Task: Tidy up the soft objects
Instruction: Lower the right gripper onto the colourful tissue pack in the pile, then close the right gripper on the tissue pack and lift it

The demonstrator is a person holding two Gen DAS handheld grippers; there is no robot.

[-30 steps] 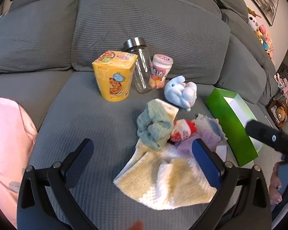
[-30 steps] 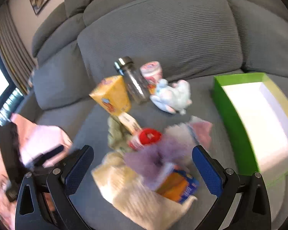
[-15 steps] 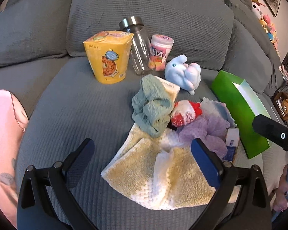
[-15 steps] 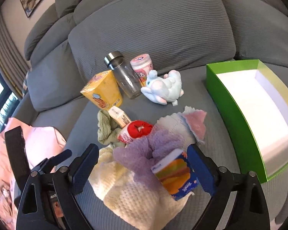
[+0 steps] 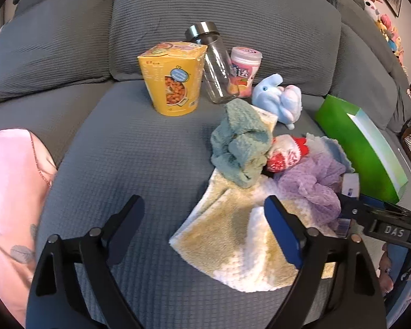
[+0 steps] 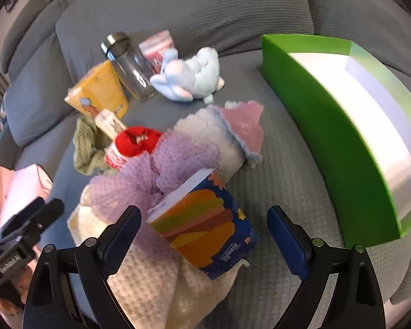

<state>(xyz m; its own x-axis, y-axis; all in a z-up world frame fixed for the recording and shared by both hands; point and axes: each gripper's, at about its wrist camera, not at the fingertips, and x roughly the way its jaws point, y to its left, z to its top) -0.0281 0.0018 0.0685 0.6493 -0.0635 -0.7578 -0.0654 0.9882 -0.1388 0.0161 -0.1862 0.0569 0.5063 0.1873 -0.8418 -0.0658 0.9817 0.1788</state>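
Note:
A pile of soft things lies on the grey sofa seat: a yellow-white towel (image 5: 241, 235) underneath, a green cloth (image 5: 238, 145), a purple cloth (image 5: 312, 181) and a red-white knit piece (image 5: 285, 156). A pale blue plush (image 5: 279, 98) lies behind them. My left gripper (image 5: 205, 219) hangs over the towel's near edge, its jaws closing and touching nothing. My right gripper (image 6: 205, 224) straddles a blue tissue pack (image 6: 202, 224) on the towel (image 6: 150, 282), its jaws closing with the pads clear of the pack. A pink-white cloth (image 6: 243, 128) lies beyond.
An open green box (image 6: 342, 126) with a white inside stands to the right of the pile. A yellow noodle cup (image 5: 172, 79), a glass bottle (image 5: 213, 68) and a pink jar (image 5: 242, 72) stand against the back cushion. Pink fabric (image 5: 8, 192) lies at the left.
Both grippers have sunk toward the pile, the right one further. The tissue pack now sits between the right fingers. Both pairs of jaws have narrowed a little.

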